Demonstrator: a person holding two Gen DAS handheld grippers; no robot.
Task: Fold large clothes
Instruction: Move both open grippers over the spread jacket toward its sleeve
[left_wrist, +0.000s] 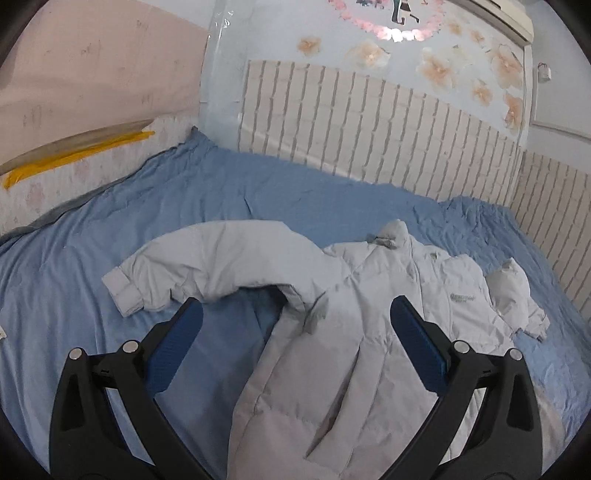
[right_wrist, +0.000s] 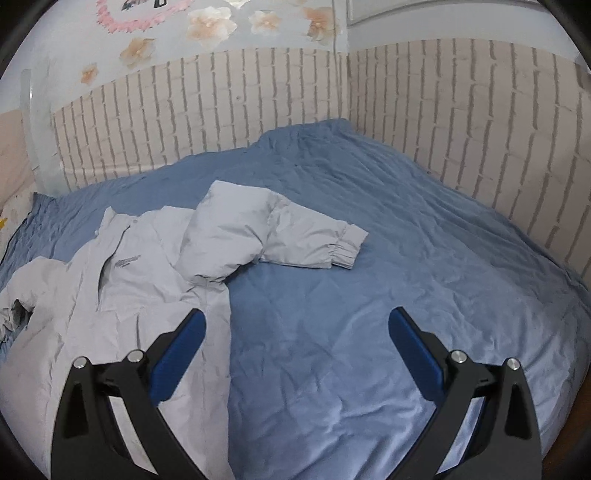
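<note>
A pale grey padded jacket (left_wrist: 332, 350) lies front up on a blue bed sheet (left_wrist: 221, 192). One sleeve (left_wrist: 192, 258) stretches out to the left, its cuff (left_wrist: 123, 291) at the end. My left gripper (left_wrist: 295, 314) hovers open above the jacket's body, near the armpit of that sleeve. In the right wrist view the jacket (right_wrist: 122, 288) fills the left side, and its other sleeve (right_wrist: 266, 236) lies bent, cuff (right_wrist: 347, 247) pointing right. My right gripper (right_wrist: 295, 325) is open over bare sheet (right_wrist: 406, 240) beside the jacket's edge, holding nothing.
The bed sits in a corner. White brick-pattern wall panels (left_wrist: 369, 129) run along the far side and the right side (right_wrist: 480, 122). A pink headboard or wall (left_wrist: 92, 66) with a yellow strip (left_wrist: 74, 158) borders the left.
</note>
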